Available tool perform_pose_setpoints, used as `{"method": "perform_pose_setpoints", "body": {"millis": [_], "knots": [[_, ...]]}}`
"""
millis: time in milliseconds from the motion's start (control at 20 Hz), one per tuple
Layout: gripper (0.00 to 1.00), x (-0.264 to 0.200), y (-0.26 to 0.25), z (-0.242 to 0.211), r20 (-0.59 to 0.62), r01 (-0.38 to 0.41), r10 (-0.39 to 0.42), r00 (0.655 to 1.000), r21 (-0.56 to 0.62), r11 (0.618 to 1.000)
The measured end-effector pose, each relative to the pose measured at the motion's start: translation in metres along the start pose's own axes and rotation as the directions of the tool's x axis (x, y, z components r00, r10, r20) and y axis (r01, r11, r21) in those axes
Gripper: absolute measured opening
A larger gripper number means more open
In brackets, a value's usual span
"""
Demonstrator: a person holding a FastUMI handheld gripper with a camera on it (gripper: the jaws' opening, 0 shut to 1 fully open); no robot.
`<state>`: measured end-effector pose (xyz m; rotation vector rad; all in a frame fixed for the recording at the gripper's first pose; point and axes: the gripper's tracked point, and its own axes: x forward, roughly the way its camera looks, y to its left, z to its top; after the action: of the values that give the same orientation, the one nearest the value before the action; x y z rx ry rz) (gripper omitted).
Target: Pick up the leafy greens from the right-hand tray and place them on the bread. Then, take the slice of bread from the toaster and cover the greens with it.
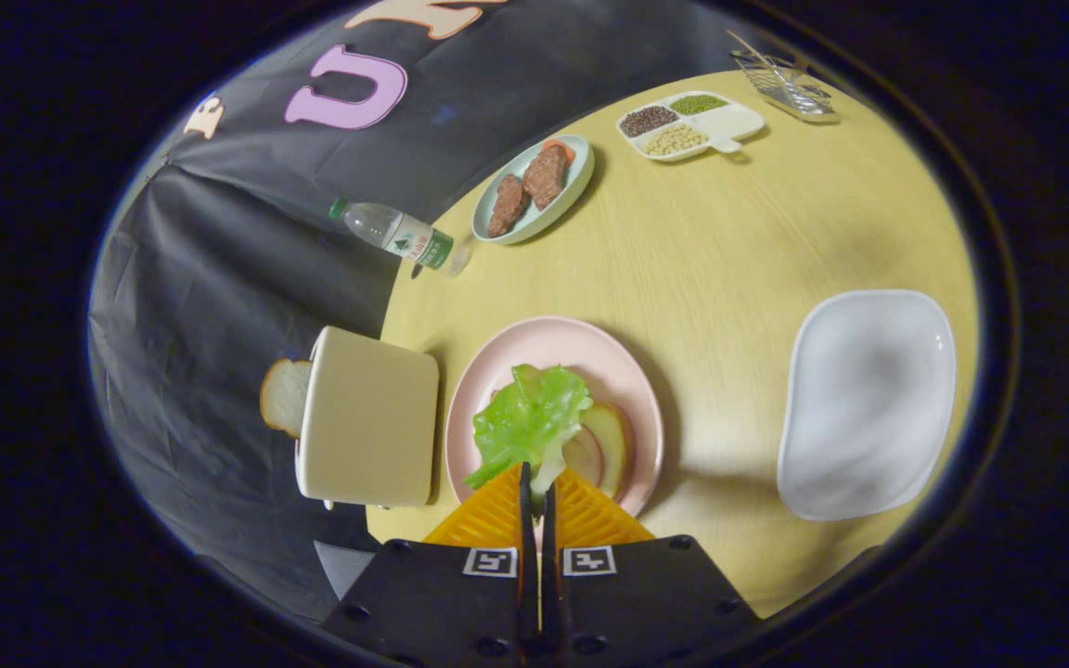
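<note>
The gripper [537, 487], nearly closed, is pinching the leafy greens [529, 419] by the stem, hanging them at twelve o'clock over the pink plate [627, 371] for lowering onto the bread [607, 443].

gripper [538, 478] fingers pinch leafy greens [528, 422] over plate [590, 348] | toaster [367, 417] left of plate, bread slice [284, 396] in it | tray [869, 404] right | meat dish [572, 190], bottle [402, 237] beyond
</note>
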<state>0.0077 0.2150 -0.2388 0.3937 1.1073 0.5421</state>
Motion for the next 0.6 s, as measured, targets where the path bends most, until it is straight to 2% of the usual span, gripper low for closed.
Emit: {"method": "perform_pose_setpoints", "body": {"millis": [350,500,600], "knots": [[0.14,-0.011,-0.002,0.001,0.044,0.045,-0.041,0.998,-0.070,0.997],[0.56,-0.020,0.001,0.001,0.049,0.056,-0.051,0.997,-0.093,0.994],[0.84,-0.027,-0.001,0.004,0.073,0.095,-0.086,0.994,-0.127,0.987]]}}
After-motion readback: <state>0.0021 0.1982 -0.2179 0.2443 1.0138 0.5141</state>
